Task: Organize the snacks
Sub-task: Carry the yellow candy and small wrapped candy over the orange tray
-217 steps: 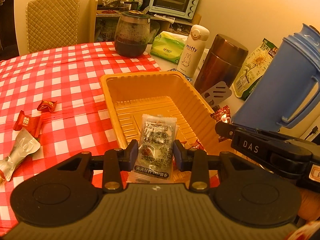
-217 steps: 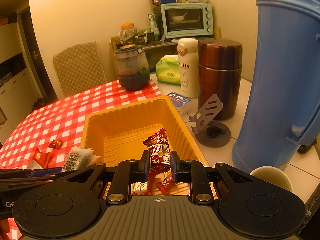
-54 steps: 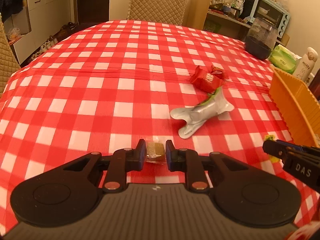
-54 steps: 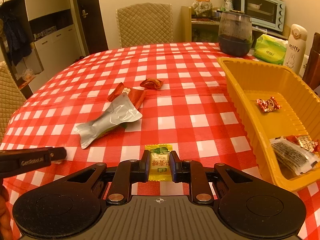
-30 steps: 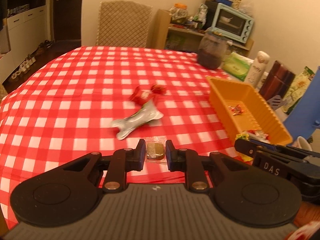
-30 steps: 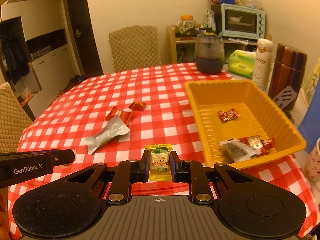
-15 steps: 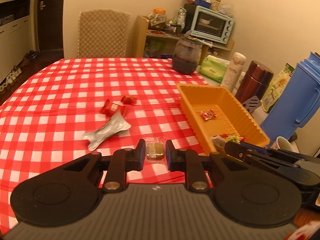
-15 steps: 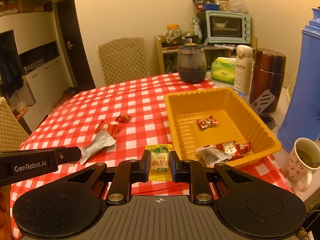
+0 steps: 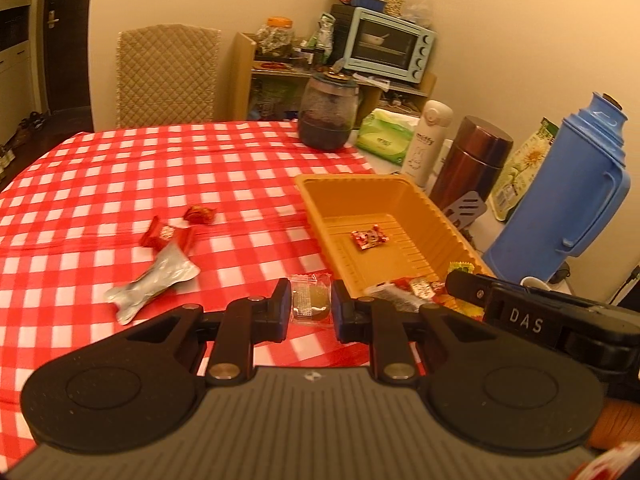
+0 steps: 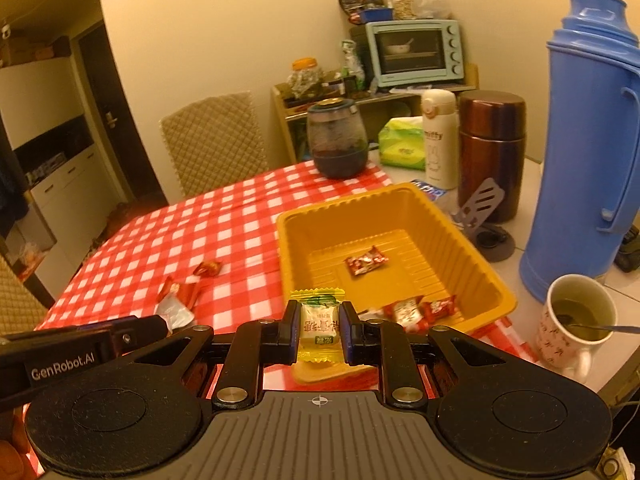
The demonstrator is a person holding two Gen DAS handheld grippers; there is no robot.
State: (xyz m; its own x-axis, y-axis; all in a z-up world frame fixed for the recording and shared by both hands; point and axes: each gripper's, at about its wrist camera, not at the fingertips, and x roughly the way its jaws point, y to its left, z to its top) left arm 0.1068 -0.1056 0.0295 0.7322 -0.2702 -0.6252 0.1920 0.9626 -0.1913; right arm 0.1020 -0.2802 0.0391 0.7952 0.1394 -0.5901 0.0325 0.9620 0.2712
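A: Item one: clear-wrapped brownish sweet (image 9: 311, 299), pinched in the left tongs (image 9: 310, 307) above the checked counter (image 9: 120, 168).
B: Item two: yellow sweet (image 10: 319, 327), red print, clamped in the right tongs (image 10: 319, 330) by the orange tray (image 10: 404, 200).
A: Legible: "miffy" flask (image 10: 439, 136).
B: Only the right view shows a mug (image 10: 576, 320).

Clear-wrapped brown sweet (image 9: 311, 299) clamped in left gripper (image 9: 310, 305); yellow-wrapped candy (image 10: 319, 326) upright, clamped in right gripper (image 10: 319, 329). Orange tray (image 10: 404, 204) on the checked surface (image 9: 120, 168) holds one red candy (image 10: 366, 260) mid-floor and more red-wrapped pieces (image 10: 420, 309) at its near end (count unclear). Left of tray: silver packet (image 9: 154, 280), red wrapper (image 9: 164, 235) touching it, small red candy (image 9: 199, 213) apart.
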